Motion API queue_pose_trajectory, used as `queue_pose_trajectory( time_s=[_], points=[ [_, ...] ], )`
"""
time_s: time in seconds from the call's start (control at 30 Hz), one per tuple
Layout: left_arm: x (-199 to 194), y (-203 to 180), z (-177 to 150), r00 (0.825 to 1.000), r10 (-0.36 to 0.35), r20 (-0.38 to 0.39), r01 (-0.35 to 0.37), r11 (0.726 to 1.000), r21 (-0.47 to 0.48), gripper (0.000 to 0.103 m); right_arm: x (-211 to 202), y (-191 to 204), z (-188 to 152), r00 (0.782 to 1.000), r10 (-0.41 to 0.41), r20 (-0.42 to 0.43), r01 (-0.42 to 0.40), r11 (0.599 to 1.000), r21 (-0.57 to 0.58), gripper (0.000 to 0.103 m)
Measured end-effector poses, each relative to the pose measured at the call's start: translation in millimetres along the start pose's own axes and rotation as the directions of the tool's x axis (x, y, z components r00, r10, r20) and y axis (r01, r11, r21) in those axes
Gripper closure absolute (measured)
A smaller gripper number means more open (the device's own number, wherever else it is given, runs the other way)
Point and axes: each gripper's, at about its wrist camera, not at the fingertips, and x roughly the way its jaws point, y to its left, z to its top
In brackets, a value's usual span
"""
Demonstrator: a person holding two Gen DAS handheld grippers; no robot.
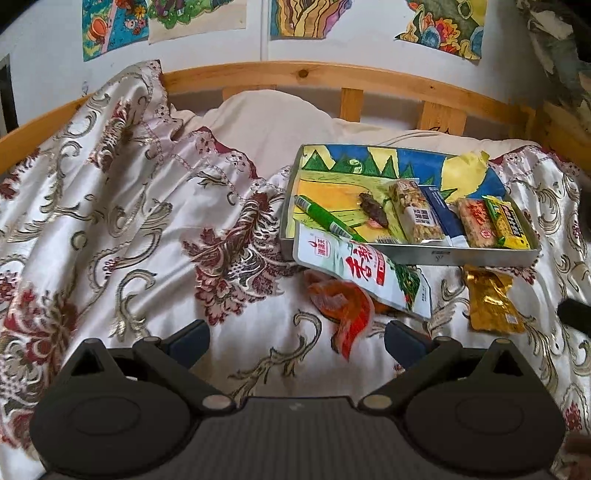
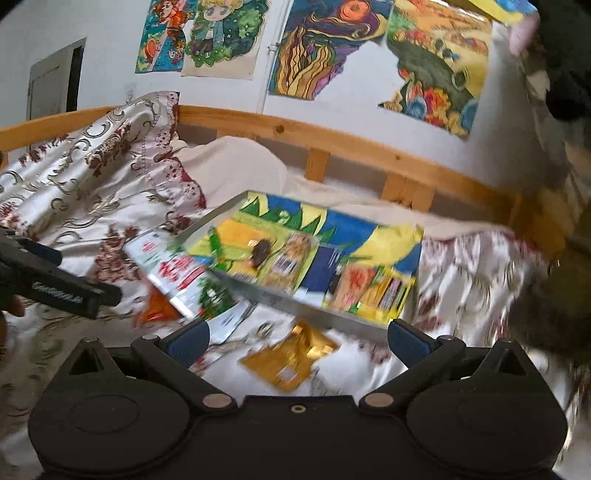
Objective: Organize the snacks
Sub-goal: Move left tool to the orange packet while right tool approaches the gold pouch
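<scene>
A shallow metal tray (image 1: 413, 256) with a painted lining lies on the bed and holds a green pen-like stick (image 1: 325, 218), a dark dried piece (image 1: 373, 209) and several wrapped bars (image 1: 419, 216). A white-and-red packet (image 1: 364, 271) leans over the tray's front rim. Below it lie an orange-red wrapper (image 1: 345, 302) and a gold packet (image 1: 493, 304). My left gripper (image 1: 297, 343) is open just short of the orange wrapper. My right gripper (image 2: 297, 341) is open, the gold packet (image 2: 290, 356) lying between its fingers. The right wrist view is blurred; the tray (image 2: 295, 301) sits just ahead.
A patterned satin cover (image 1: 129, 221) spreads over the bed, bunched high at the left. A wooden slatted rail (image 1: 351, 79) and a wall with colourful drawings (image 1: 443, 26) stand behind. The left gripper (image 2: 55, 284) shows at the left of the right wrist view.
</scene>
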Motion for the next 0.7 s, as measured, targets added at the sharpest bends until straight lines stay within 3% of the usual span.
queue_pose_trajectory(
  time_s=[0.1, 0.23, 0.37, 0.5, 0.7],
  points=[
    [11, 1, 0, 0.999, -0.047, 0.002, 0.047, 0.999, -0.016, 0.000, 22, -11, 4, 1.000, -0.013, -0.010, 0.013, 1.000, 0.021, 0.001],
    [28, -7, 0, 0.995, -0.103, -0.004, 0.103, 0.994, 0.036, 0.000, 52, -20, 2, 0.997, -0.018, -0.071, 0.024, 0.996, 0.081, 0.001],
    [46, -16, -4, 0.998, -0.067, -0.007, 0.067, 0.996, 0.065, 0.000, 74, -27, -6, 0.988, 0.010, -0.152, 0.013, 0.990, 0.144, 0.001],
    [60, -13, -3, 0.998, -0.055, -0.027, 0.056, 0.998, 0.028, 0.000, 84, -23, -15, 0.978, 0.042, -0.205, -0.006, 0.984, 0.176, 0.001],
    [74, -6, 0, 0.999, -0.050, -0.022, 0.049, 0.999, -0.011, 0.001, 96, -14, -21, 0.972, 0.035, -0.231, -0.001, 0.989, 0.145, 0.001]
  ],
)
